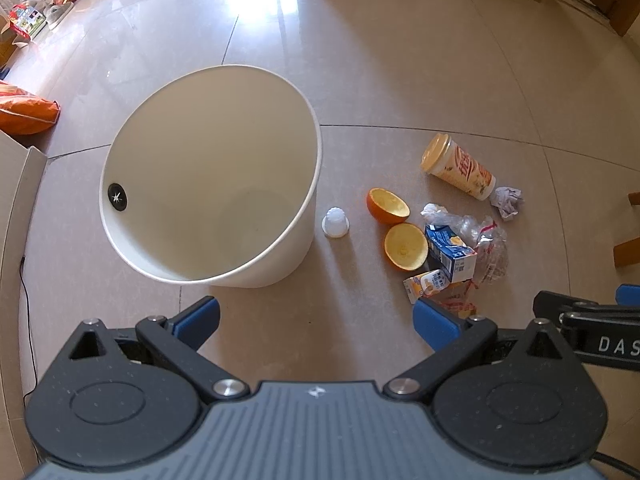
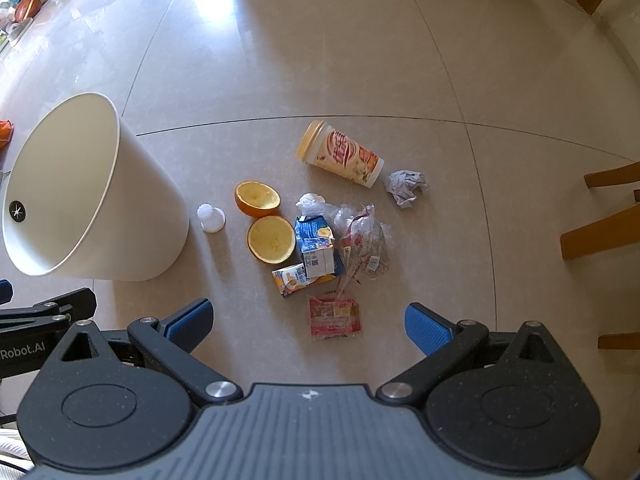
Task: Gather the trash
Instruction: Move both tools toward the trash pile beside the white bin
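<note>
Both views are taken from above, tilted steeply down at the tiled floor (image 1: 360, 80). The left view is centred on the white bin (image 1: 208, 184); the litter pile (image 2: 320, 236) is shared.

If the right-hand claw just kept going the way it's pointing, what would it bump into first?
Probably the red snack wrapper, lying flat on the floor between the open right gripper's fingers; depth is uncertain.

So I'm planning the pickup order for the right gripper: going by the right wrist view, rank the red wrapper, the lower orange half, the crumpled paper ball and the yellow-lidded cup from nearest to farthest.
From the right gripper, open and empty:
1. Red wrapper, on the floor between the fingers.
2. Lower orange half, ahead, slightly left.
3. Crumpled paper ball, ahead right.
4. Yellow-lidded cup, on its side, farthest back.
</note>
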A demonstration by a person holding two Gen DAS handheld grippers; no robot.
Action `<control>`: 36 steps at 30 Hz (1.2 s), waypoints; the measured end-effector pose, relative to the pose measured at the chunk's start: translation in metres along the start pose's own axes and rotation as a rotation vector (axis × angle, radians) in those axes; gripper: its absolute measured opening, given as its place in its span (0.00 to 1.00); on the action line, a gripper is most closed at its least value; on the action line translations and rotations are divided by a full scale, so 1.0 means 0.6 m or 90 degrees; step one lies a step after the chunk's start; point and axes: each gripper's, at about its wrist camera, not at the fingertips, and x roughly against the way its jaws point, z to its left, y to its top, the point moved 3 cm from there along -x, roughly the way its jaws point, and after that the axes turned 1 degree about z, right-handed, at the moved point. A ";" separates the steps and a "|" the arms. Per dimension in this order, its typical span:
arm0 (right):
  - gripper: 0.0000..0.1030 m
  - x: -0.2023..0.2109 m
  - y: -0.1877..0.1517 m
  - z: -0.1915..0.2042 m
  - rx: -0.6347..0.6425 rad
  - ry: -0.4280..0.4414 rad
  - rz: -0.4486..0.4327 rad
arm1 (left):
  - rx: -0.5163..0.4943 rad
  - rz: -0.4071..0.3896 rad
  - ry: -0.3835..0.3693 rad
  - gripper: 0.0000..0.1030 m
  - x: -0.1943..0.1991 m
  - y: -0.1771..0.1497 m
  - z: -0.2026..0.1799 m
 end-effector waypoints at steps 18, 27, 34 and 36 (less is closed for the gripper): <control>1.00 -0.002 0.002 -0.006 0.005 0.005 -0.003 | 0.008 -0.009 -0.005 0.99 0.006 0.000 -0.005; 1.00 -0.004 0.010 -0.015 0.018 0.016 -0.024 | 0.014 -0.030 -0.023 0.99 0.009 0.005 -0.012; 1.00 -0.014 0.015 -0.020 0.030 0.029 -0.037 | 0.020 -0.041 -0.028 0.99 0.002 0.008 -0.009; 1.00 -0.016 0.018 -0.019 0.037 0.033 -0.047 | 0.025 -0.044 -0.028 0.99 -0.001 0.007 -0.006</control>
